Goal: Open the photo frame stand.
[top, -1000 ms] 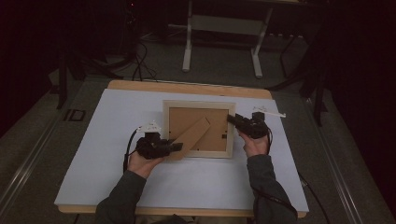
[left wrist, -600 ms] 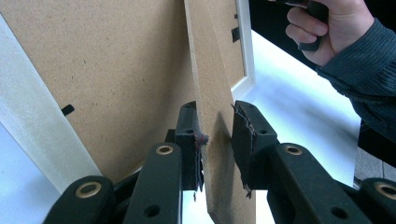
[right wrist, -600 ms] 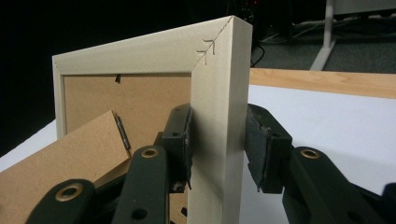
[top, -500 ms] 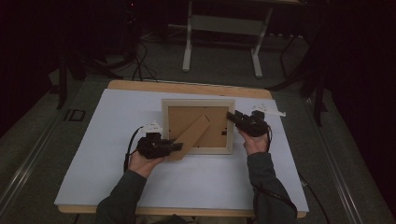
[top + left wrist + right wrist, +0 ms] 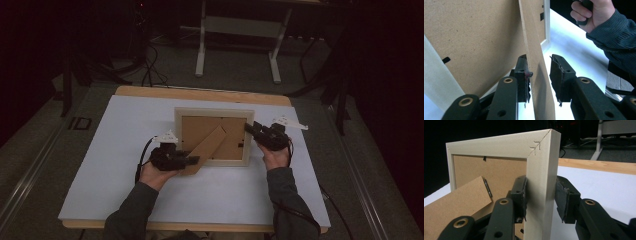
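A: Where's the picture frame?

B: Face down, mid worktop, brown backing board up. Cream wood border. Its stand flap slants from centre toward the near-left corner.

A: Left claw?

B: At the flap's near end. In the left gripper view the flap runs up betw. the two pads; one pad touches it, the other sits just off w/ a gap. So narrow-ish, straddling the flap, not fully clamped.

A: And the right claw?

B: At the frame's right side. Right gripper view: jaws either side of the frame's rail below the mitred corner, left pad on the wood, right pad close – can't tell if it touches.

A: Hands?

B: Left hand and right hand each grip a tool, grey sleeves. Worktop is white w/ a wood edge.
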Motion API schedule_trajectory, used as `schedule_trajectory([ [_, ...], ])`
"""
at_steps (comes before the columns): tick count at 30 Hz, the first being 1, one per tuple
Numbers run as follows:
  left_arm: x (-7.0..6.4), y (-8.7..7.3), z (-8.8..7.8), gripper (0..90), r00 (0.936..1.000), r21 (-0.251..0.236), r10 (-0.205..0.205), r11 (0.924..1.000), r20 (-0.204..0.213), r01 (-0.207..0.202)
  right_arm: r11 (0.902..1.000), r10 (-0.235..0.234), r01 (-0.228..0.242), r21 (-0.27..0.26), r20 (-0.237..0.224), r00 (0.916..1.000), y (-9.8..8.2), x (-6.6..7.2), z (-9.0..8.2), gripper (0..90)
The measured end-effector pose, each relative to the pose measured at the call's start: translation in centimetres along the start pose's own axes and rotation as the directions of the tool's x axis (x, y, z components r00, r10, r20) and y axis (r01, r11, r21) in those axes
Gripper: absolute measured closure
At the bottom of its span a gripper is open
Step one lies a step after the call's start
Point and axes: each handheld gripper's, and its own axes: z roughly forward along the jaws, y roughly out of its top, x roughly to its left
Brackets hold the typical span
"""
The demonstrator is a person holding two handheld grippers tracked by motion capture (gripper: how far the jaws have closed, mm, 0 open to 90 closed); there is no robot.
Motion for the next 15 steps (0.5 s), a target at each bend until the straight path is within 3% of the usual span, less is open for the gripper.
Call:
schedule_trajectory([
  [8, -0.1, 0.5, 0.2, 64.3, 0.9999, 0.01, 0.005, 0.9999, 0.017, -0.005, 0.9998, -0.02, 0.02, -0.006, 0.002, 0.9998, -0.3, 0.2, -0.5, 62.8],
  [15, -0.2, 1.3, 0.3, 64.9, 0.9998, 0.006, 0.005, 1.0, 0.018, -0.005, 0.9972, -0.073, 0.073, -0.014, 0.003, 0.9973, -0.2, 0.9, -0.9, 62.9],
])
